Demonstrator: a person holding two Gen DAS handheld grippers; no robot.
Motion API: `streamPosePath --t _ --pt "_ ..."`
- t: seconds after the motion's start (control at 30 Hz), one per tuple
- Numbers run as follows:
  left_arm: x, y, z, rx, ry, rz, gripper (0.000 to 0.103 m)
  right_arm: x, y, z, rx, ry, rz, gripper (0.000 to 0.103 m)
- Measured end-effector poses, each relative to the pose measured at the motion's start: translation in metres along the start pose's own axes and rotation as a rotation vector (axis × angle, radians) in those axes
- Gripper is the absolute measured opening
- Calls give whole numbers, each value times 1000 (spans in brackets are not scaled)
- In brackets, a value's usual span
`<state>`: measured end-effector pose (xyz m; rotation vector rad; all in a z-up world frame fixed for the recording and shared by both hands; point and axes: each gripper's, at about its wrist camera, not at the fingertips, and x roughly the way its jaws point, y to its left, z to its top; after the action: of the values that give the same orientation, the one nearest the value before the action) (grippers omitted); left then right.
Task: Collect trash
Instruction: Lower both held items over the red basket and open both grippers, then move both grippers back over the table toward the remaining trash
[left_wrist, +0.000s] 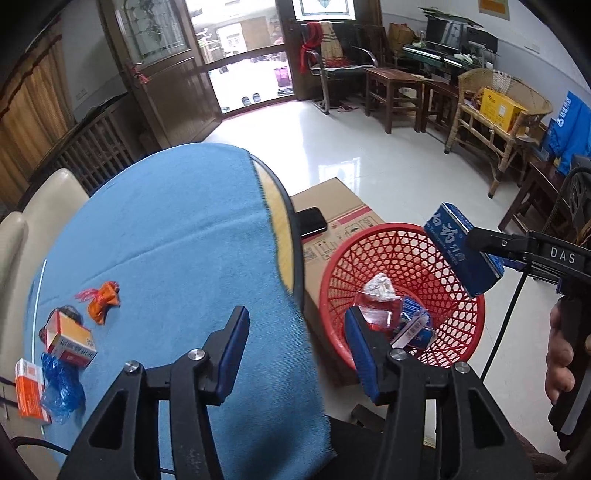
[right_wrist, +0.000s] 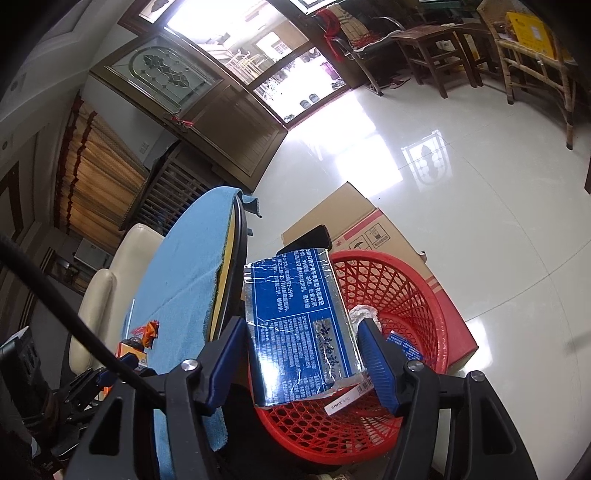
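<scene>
My right gripper (right_wrist: 301, 354) is shut on a long blue box (right_wrist: 301, 325) and holds it over the red mesh basket (right_wrist: 417, 295). The same box (left_wrist: 461, 251) shows in the left wrist view above the basket (left_wrist: 458, 321), which holds crumpled white paper (left_wrist: 378, 286) and small blue and red packs. My left gripper (left_wrist: 295, 343) is open and empty over the right edge of the blue-clothed round table (left_wrist: 177, 240). On the table's left lie an orange wrapper (left_wrist: 103, 301), two orange boxes (left_wrist: 72, 339) and a blue plastic scrap (left_wrist: 61, 387).
The basket sits on the floor against a flat cardboard box (left_wrist: 332, 218) with a black phone (left_wrist: 312, 220) on it. A cream chair (left_wrist: 40, 210) stands behind the table. Wooden stools, a wicker chair (left_wrist: 498, 110) and an open door line the far room.
</scene>
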<state>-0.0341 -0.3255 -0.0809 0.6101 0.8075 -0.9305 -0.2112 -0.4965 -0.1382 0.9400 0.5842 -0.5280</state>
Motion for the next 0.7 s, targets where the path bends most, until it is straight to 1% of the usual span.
streamPosePath --t 0.13,0.27,0.4,0.7 --pt "-6 12 -10 -34 -9 14 58 4 2 0 -9 13 -4 66" --pt "-6 17 -18 -65 0 3 58 9 2 -1 -12 25 -24 67" --pt "-8 16 -22 -67 -2 0 58 14 5 -2 -15 37 -38 67" --pt "-12 33 -31 -121 -9 3 58 13 11 -3 -26 18 -62 70"
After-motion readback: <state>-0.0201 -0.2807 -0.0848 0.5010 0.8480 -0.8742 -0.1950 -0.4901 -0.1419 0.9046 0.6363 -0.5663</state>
